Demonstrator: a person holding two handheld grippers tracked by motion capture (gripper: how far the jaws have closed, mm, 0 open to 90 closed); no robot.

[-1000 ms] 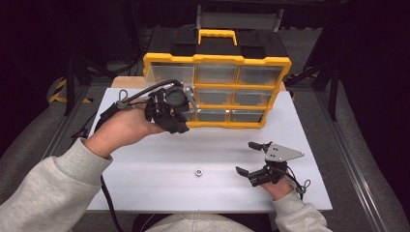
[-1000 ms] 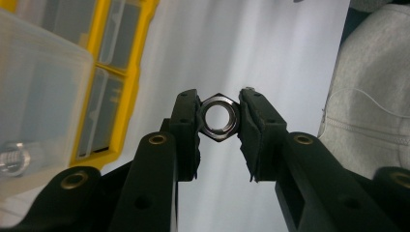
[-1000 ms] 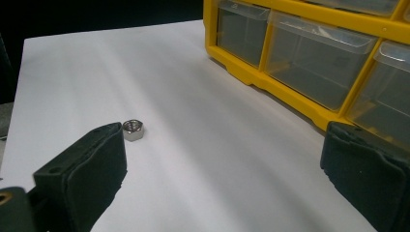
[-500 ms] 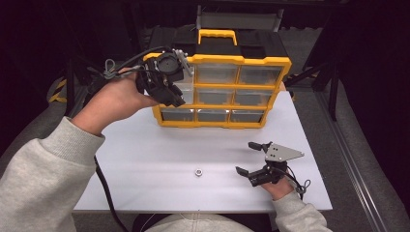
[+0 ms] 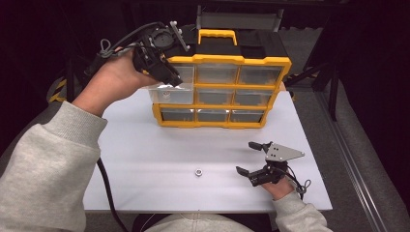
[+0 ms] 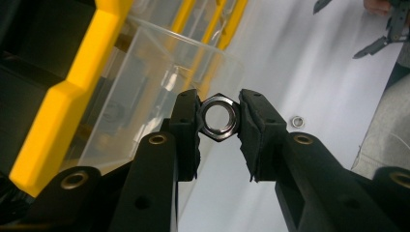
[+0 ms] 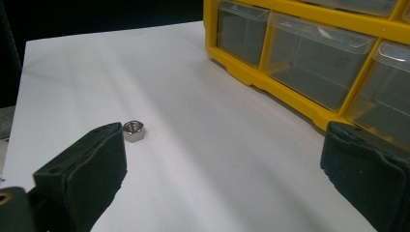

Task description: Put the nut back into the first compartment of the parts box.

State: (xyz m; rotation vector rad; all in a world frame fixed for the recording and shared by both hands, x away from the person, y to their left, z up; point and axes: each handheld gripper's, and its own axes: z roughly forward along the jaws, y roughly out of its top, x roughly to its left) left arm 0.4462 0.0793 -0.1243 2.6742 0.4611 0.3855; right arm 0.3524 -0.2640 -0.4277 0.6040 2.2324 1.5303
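High view: my left gripper [image 5: 175,83] is raised at the far left, over the clear drawer [image 5: 170,93] pulled out of the yellow organizer [image 5: 241,60]. My right gripper [image 5: 250,158] rests on the white table [image 5: 145,154] at the near right, jaws spread wide, holding nothing. A second nut [image 5: 197,171] lies loose on the table, left of the right gripper and apart from it.

Left gripper view: the left gripper [image 6: 220,118] is clamped on a steel hex nut [image 6: 219,117]. The pads bear on two opposite sides of the hexagon, bore facing the camera, with the open drawer [image 6: 159,96] just beyond. I judge the nut small, rigid, light and smooth. Grip it across opposite flats, as here; a hold on the corners would likely let it twist and slip out. It is not fragile, so firm pressure is acceptable. It would probably bounce and roll if released from too high.

Right gripper view: the right gripper [image 7: 217,164] has its jaws far apart with nothing between them. The second nut [image 7: 134,130] sits on the table just beyond the left pad, not touching it. The organizer [image 7: 270,82] stands at the far right.
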